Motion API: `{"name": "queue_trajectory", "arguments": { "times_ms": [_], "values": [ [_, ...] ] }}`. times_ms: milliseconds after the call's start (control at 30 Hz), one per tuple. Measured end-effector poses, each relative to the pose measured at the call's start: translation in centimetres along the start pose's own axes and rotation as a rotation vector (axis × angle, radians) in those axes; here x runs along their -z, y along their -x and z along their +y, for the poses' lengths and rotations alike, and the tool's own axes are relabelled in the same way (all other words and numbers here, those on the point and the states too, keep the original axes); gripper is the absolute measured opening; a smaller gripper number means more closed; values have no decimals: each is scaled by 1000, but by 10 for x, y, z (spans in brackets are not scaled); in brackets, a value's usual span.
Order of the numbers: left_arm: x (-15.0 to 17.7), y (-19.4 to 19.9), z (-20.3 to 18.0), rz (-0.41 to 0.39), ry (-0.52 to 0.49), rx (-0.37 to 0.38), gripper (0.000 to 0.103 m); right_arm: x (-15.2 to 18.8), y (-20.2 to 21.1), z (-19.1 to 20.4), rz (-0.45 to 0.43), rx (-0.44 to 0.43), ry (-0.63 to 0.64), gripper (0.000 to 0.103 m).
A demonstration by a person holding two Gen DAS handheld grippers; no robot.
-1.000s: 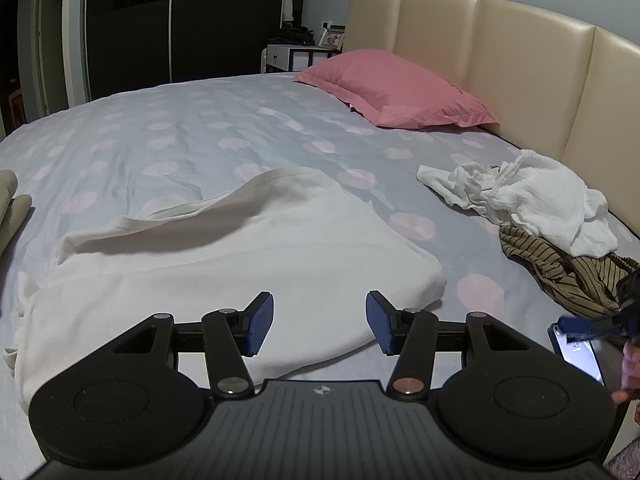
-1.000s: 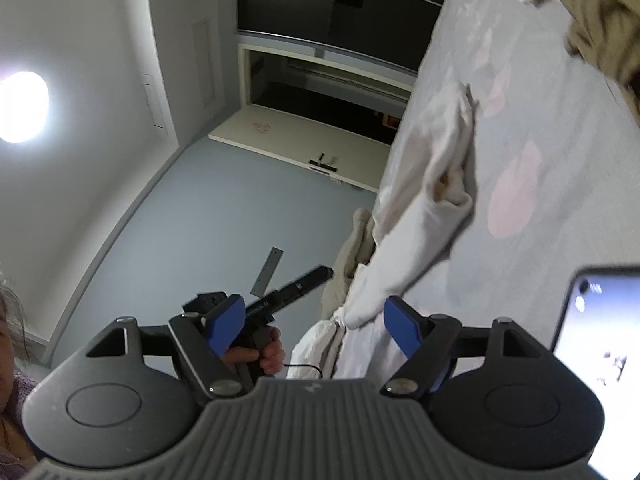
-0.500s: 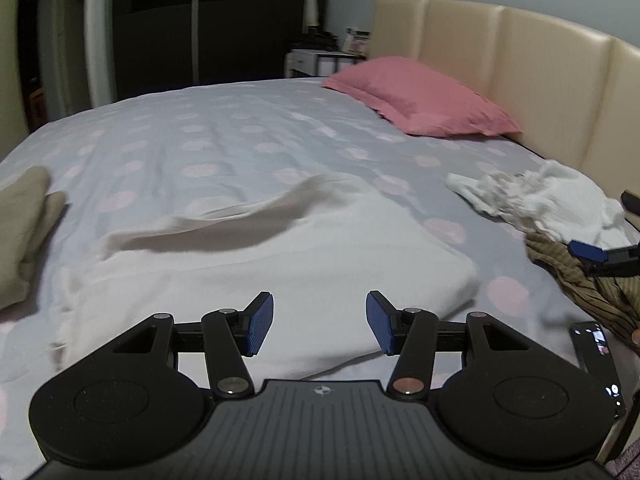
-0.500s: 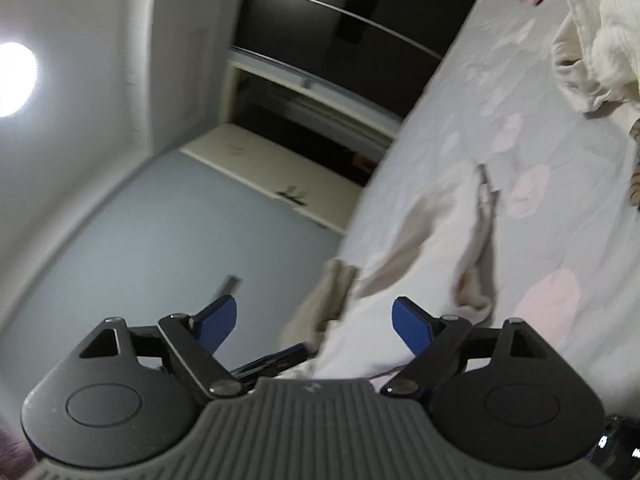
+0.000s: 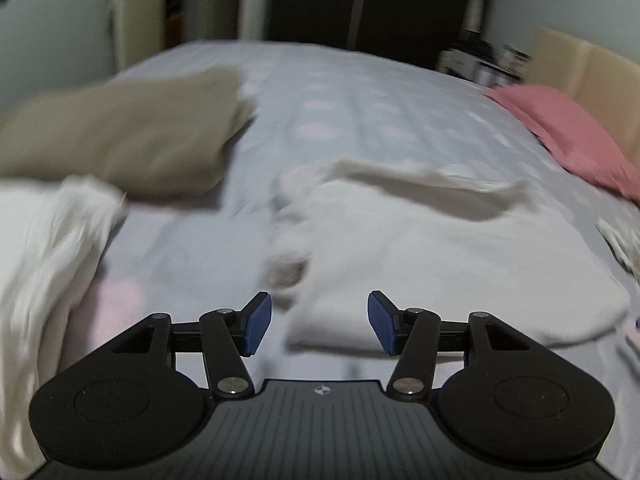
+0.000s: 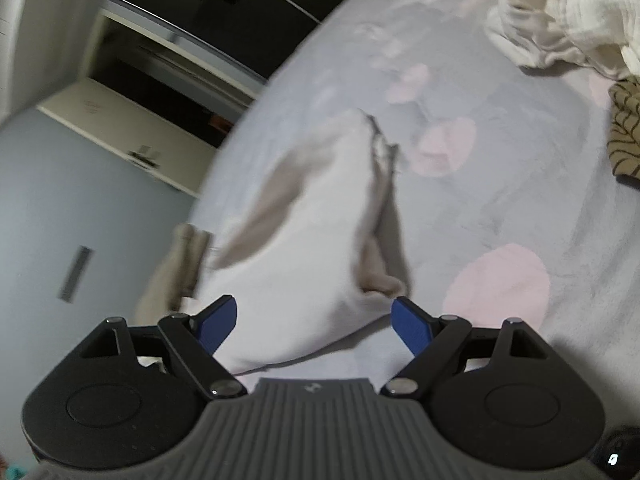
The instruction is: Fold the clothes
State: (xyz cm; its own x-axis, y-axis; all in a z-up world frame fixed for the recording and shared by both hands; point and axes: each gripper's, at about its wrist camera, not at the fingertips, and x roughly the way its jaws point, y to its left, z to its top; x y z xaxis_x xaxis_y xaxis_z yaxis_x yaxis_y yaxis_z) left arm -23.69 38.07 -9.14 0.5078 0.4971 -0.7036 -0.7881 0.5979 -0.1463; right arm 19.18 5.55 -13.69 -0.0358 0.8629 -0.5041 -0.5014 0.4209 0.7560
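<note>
Over the bed (image 5: 360, 92), both hand-held grippers (image 5: 316, 322) (image 6: 314, 320) tilt downward, empty.

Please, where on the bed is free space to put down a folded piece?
Bare sheet lies between the beige garment, the cream garment and the pink pillow. A narrower strip runs between the white pile and the cream garment. Crowded: crumpled white clothes and the striped garment.

Left wrist view: motion blur smears the beige folded garment (image 5: 120, 136) and the white cloth (image 5: 48, 248), both cut off by the left edge; the pink pillow (image 5: 568, 132) is cut off at right. Right wrist view: the cream garment (image 6: 312, 248) is blurred, its near end hidden behind the gripper body; the striped garment (image 6: 626, 128) is cut off at right.
</note>
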Motion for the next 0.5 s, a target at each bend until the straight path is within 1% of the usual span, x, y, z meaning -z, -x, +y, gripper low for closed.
{"name": "queue_trajectory", "arguments": {
  "times_ms": [100,200,333,367,400,433,467,500],
  "values": [
    [6,-15,15,34,66,11,53,-2,-13,-5,5,64,-35,86],
    [8,-31,20,50,100,32,53,-4,-25,-10,18,128,-58,80],
    [12,-54,23,65,154,68,53,-6,-34,-10,12,147,-55,77],
    [13,-57,22,53,154,72,53,-7,-37,-10,13,151,-50,72],
    [13,-60,20,43,151,73,53,-8,-39,-8,16,157,-42,69],
    [12,-63,18,34,149,75,53,-8,-42,-7,17,164,-35,61],
    [12,-64,17,29,154,79,51,-8,-45,-6,16,173,-29,53],
    [11,-65,17,24,161,84,43,-9,-48,-5,15,181,-23,49]
  ]
}}
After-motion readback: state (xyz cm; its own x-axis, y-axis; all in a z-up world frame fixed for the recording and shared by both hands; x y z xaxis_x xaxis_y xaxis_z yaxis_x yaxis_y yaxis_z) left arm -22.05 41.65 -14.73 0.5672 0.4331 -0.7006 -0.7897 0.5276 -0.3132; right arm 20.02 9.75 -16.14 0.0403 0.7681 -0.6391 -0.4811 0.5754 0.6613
